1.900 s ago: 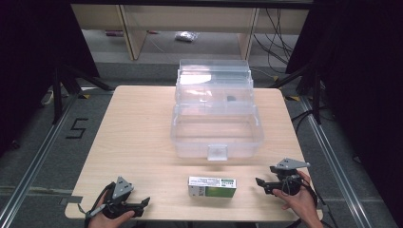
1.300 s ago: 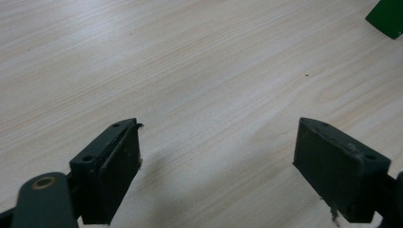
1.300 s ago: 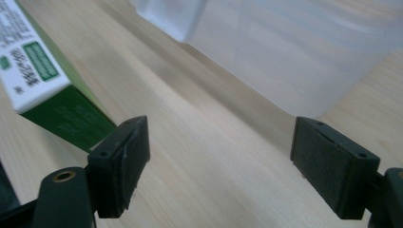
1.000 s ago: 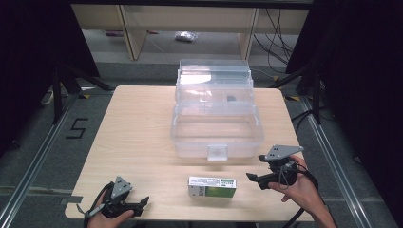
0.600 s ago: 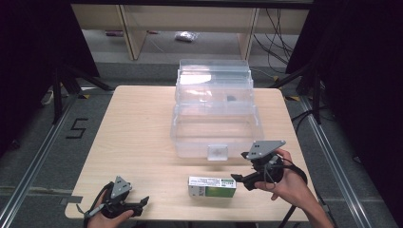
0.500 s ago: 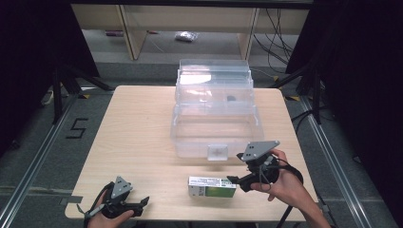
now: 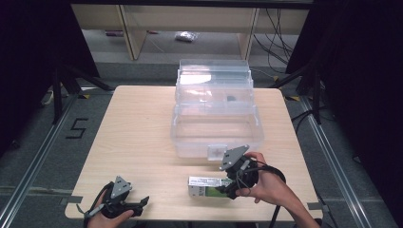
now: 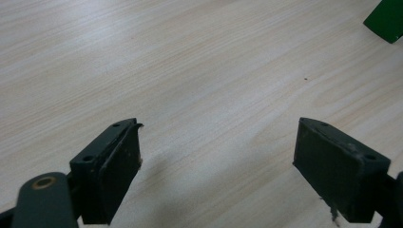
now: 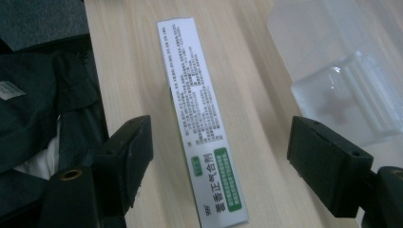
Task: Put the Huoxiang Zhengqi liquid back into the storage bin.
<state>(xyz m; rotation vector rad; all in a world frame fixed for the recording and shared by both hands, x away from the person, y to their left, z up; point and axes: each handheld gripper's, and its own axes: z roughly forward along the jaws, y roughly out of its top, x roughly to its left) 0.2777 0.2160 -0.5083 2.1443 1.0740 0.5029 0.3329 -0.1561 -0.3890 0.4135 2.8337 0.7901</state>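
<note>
A long white and green printed carton [image 7: 205,186] lies flat near the table's front edge. My right gripper [image 7: 227,186] hangs just over its right end, jaws open. In the right gripper view the carton [image 9: 202,118] runs lengthwise between the two pads of the right gripper [image 9: 218,161], with a gap on each side and neither pad touching it. My left gripper [image 7: 140,204] rests at the front left, open. The left gripper view has that gripper [image 8: 216,161] over bare wood, with a green corner of the carton [image 8: 387,19] at the top right.
A clear plastic storage box [image 7: 216,118] stands open at the back middle of the table [image 7: 133,137], its front latch [image 9: 351,99] close to the right gripper. Dark clothing [image 9: 43,95] lies beyond the table's front edge. Shelves and cables sit behind the table.
The right hand has carried its gripper leftward from the table's right side until its open jaws straddle the carton's end. The left gripper has stayed where it was.
</note>
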